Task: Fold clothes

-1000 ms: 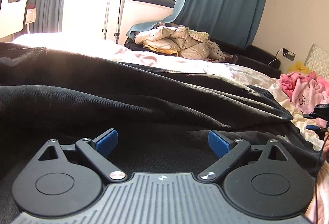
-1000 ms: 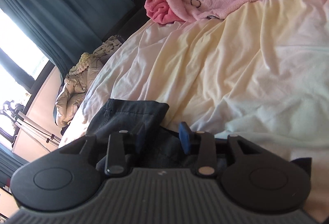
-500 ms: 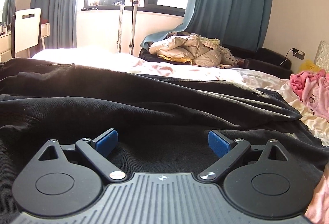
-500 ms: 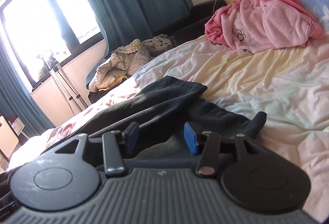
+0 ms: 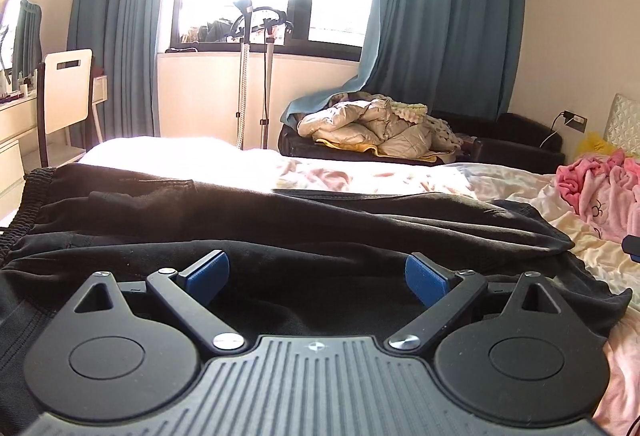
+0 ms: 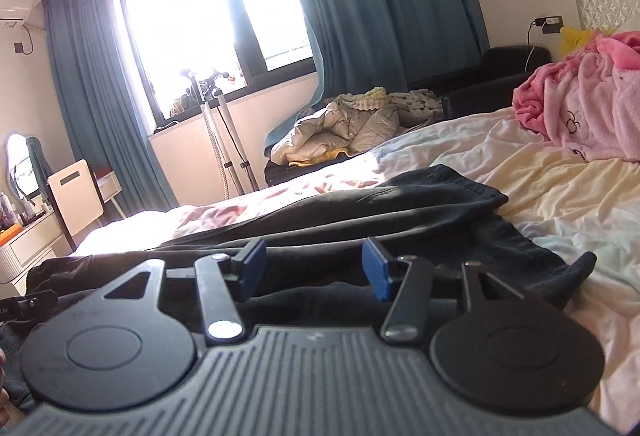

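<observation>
Black cotton trousers (image 6: pixel 400 211) lie lengthwise on the cream-sheeted bed (image 6: pixel 540 195), released: the right gripper (image 6: pixel 314 268) has just been opening, jaws apart and empty. The left gripper (image 5: pixel 316 274) hovers spread wide. First fold looks laid; beyond, a pink fleece garment (image 6: pixel 592 107) waits.

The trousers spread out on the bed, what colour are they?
Plain black trousers, no pattern visible; they show best in the left wrist view.
</observation>
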